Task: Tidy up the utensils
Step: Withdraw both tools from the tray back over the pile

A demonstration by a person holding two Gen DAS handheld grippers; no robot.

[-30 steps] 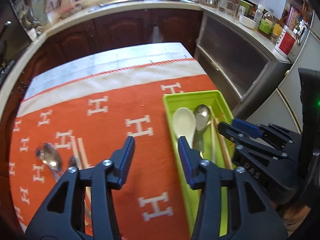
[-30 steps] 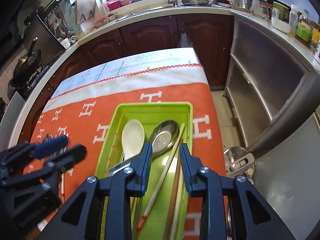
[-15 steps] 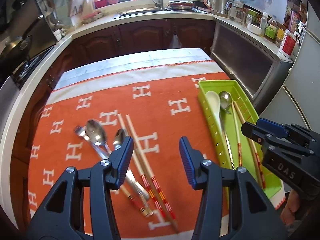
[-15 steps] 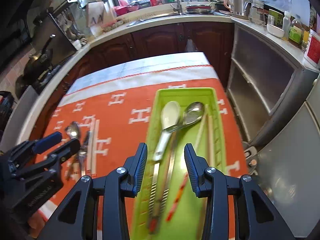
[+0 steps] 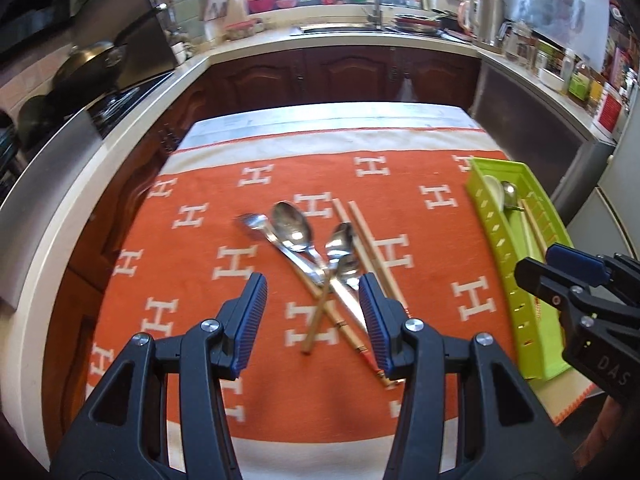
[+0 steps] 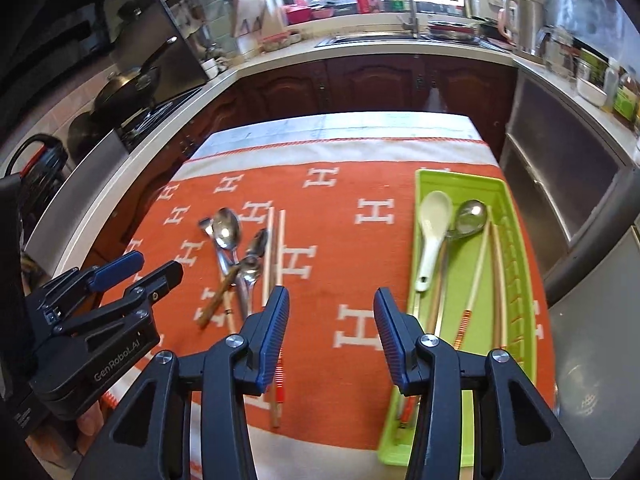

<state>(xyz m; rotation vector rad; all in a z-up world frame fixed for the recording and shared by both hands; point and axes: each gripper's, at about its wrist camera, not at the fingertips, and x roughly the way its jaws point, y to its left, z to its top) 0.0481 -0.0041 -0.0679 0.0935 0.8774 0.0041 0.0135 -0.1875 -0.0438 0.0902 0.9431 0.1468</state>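
Observation:
A pile of loose utensils lies mid-cloth: a large metal spoon (image 5: 292, 228), a smaller spoon (image 5: 340, 240), a fork (image 5: 256, 224) and a pair of chopsticks (image 5: 368, 248). The pile also shows in the right wrist view (image 6: 240, 256). A green tray (image 6: 516, 216) on the right holds a white ceramic spoon (image 6: 432, 224), a metal spoon (image 6: 468, 216) and chopsticks (image 6: 476, 276). My left gripper (image 5: 312, 320) is open and empty, just short of the pile. My right gripper (image 6: 332, 332) is open and empty over the cloth between pile and tray.
The orange cloth with white H marks (image 5: 200, 272) covers the table. Kitchen counters with a sink (image 5: 368, 20), a stove with pans (image 5: 92, 64) and jars (image 5: 576, 76) surround it. A grey appliance (image 6: 568, 184) stands right of the table.
Both grippers have pulled back and swung left from the tray. The left one now faces the loose pile; the right one left the tray and sits over bare cloth. Both stayed open.

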